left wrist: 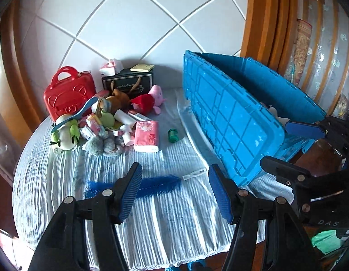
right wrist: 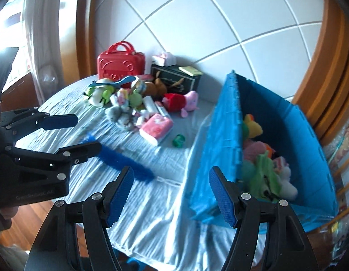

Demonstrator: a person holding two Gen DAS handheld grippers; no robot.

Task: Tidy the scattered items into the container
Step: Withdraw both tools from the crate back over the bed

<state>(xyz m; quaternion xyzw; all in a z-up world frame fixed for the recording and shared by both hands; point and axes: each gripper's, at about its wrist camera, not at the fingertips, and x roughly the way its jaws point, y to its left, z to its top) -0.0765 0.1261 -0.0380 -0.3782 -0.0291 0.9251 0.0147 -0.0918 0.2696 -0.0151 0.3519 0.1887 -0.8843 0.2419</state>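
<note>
Left wrist view: left gripper (left wrist: 175, 193) held low over the near edge of the round table with the pale crinkled cloth (left wrist: 61, 169), jaws parted to a middling gap, nothing between the pads. Same reading for the right gripper (right wrist: 171, 195) in the right wrist view: half-spread, empty, aimed at the near corner of the large blue plastic crate (right wrist: 287, 122).

Crate taken as landmark. Hinged blue ribbed lid (left wrist: 230, 117) propped upright along the crate's left side, evidently to leave the mouth free for drops. Soft toys (right wrist: 262, 171) already inside, so task judged partly done.

Left of the crate, well apart: heap of plush toys and small packets (left wrist: 102, 122), backed by a red moulded plastic case with handle (left wrist: 68, 94) and a black box (left wrist: 127, 80). Pink tissue pack (left wrist: 147, 136) at the heap's crate-side edge; small green spool (left wrist: 173, 135) between that pack and the crate. Long blue feather (left wrist: 158, 183) flat on the cloth, nearest both grippers; small white stick-like item (left wrist: 194, 174) just beside the lid's base.

Both grippers empty and facing the loose goods: judged ready for another pick, feather the likeliest candidate.
</note>
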